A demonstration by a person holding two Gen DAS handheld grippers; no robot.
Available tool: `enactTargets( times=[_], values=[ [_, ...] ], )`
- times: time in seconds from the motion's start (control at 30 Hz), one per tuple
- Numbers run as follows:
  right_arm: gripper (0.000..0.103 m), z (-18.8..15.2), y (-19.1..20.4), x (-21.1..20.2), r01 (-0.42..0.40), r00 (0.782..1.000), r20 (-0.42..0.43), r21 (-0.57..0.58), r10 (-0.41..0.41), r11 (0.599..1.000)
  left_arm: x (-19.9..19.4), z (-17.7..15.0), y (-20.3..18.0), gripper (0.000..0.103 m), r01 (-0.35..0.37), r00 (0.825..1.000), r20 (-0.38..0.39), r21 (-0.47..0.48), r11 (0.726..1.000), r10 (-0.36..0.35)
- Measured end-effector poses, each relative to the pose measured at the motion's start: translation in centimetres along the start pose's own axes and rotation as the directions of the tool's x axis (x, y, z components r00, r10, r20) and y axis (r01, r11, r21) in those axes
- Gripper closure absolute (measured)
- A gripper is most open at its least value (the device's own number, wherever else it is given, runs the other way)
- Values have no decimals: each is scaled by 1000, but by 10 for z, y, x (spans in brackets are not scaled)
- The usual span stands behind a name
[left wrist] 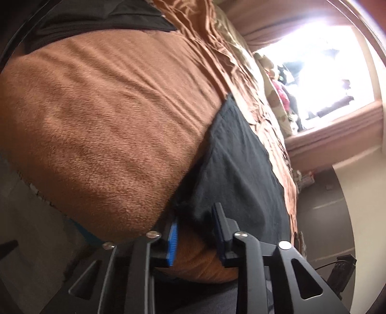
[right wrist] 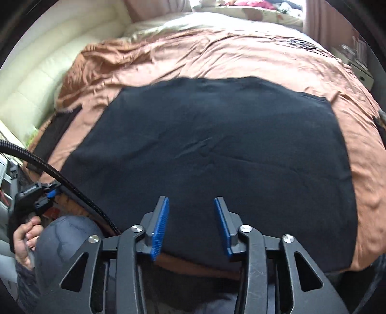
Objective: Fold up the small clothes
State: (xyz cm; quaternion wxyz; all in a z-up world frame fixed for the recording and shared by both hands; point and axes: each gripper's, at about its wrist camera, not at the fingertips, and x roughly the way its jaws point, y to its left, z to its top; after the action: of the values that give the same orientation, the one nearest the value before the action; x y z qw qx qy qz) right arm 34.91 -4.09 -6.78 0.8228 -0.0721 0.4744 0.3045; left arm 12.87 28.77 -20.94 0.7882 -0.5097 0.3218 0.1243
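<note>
A garment (right wrist: 205,149) lay spread flat on the bedspread (right wrist: 241,55), near the bed's near edge. Pillows (right wrist: 253,12) sat at the far end. A padded wall (right wrist: 31,79) stood to the left.

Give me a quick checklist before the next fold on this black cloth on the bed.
1. Black cloth lies spread flat on the brown blanket: ok.
2. Left gripper has the cloth's corner between its pads: ok.
3. Left pads pressing the corner firmly: cannot tell.
4. Right gripper gripping the near edge: not ok, jaws apart above the cloth.
5. Nothing lying on the cloth: ok.
</note>
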Motion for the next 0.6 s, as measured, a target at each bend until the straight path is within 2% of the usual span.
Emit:
enactTargets(
  times=[0.17,0.23,0.3,0.6],
  values=[
    [79,27,4,44,10,998,-63,-1,-10,1000,0,-1,-4,78,-28,1000,12,1,1000,28],
    [87,37,3,59,18,996,-82,1,-18,1000,1,-1,-4,79,-26,1000,12,-6,1000,26],
    [91,42,4,73,33,995,-94,5,-32,999,1,-1,-2,80,-26,1000,11,-16,1000,26],
    [93,75,17,115,84,990,-112,-64,-91,994,1,2,-2,80,-40,999,1,-67,997,40]
  ],
)
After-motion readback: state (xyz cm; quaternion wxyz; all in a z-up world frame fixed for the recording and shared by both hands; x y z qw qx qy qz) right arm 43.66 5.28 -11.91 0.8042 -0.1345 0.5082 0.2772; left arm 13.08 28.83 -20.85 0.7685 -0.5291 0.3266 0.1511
